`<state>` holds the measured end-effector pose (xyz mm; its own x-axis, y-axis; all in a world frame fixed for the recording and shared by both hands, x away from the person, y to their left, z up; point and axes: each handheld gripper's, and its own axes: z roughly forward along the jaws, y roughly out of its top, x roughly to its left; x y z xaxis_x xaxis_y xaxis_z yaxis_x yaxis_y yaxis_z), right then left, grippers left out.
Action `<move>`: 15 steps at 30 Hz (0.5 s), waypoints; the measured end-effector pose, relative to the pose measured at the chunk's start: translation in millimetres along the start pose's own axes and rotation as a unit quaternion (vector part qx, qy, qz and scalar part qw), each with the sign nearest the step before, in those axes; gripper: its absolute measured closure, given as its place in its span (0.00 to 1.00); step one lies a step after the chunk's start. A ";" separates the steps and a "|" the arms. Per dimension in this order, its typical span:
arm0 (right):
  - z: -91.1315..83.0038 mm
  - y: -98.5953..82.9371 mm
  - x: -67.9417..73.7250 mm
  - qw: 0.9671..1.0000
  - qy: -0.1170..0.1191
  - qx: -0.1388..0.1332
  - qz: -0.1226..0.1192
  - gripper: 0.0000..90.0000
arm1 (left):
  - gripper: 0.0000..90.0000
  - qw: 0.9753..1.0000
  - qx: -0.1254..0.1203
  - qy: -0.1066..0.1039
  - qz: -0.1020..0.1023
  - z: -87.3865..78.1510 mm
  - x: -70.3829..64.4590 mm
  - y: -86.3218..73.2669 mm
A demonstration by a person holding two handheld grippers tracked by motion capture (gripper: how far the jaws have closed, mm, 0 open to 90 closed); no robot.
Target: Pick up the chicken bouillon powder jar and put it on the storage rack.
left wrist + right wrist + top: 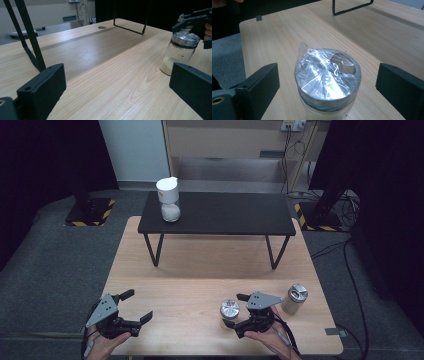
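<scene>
The right gripper [239,311] sits near the front edge of the light wooden table [200,270], its jaws spread wide and closed on nothing. In the right gripper view the two black jaws stand on either side of a glass shaker jar [327,80], apart from it on both flanks; the jar stands upright between them, and its silver metal lid [328,75] is covered by crinkled clear film. In the high view that same jar [229,312] stands just left of the gripper body, with the person's right hand [267,337] holding the gripper from below. The left gripper view shows the jar [178,53] from the side, a low layer of pale yellow powder in its bottom, with the right gripper [197,22] around its top. A second shaker jar [295,298] with a similar silver lid stands upright just to the right of the right gripper. The left gripper [134,306] rests near the front left corner of the table, well apart from both jars, its jaws also wide apart with only bare wood between them. Farther back a small black table [220,213] stands on the wooden top, and a white-lidded jar [169,200] holding white powder stands at its left end.
</scene>
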<state>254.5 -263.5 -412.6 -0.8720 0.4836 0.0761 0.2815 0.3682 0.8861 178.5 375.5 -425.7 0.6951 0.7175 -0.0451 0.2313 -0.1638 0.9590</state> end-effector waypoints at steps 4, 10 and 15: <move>6.1 -0.6 0.2 1.000 0.003 0.002 0.000 0.10 | 0.00 1.000 -0.001 0.000 0.000 -0.2 0.0 -0.1; 12.3 -1.1 -0.3 1.000 0.005 0.000 0.000 0.17 | 0.00 1.000 0.000 -0.001 0.000 -0.1 0.0 0.1; 14.1 -3.4 -3.3 1.000 0.005 -0.007 -0.001 0.32 | 0.00 1.000 0.002 0.000 0.002 -0.2 0.0 0.5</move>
<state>262.0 -255.1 -422.3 -0.8767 0.4746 0.0785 0.2740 0.3585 0.8924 178.5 375.5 -425.2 0.6961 0.7168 -0.0418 0.2309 -0.1684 0.9583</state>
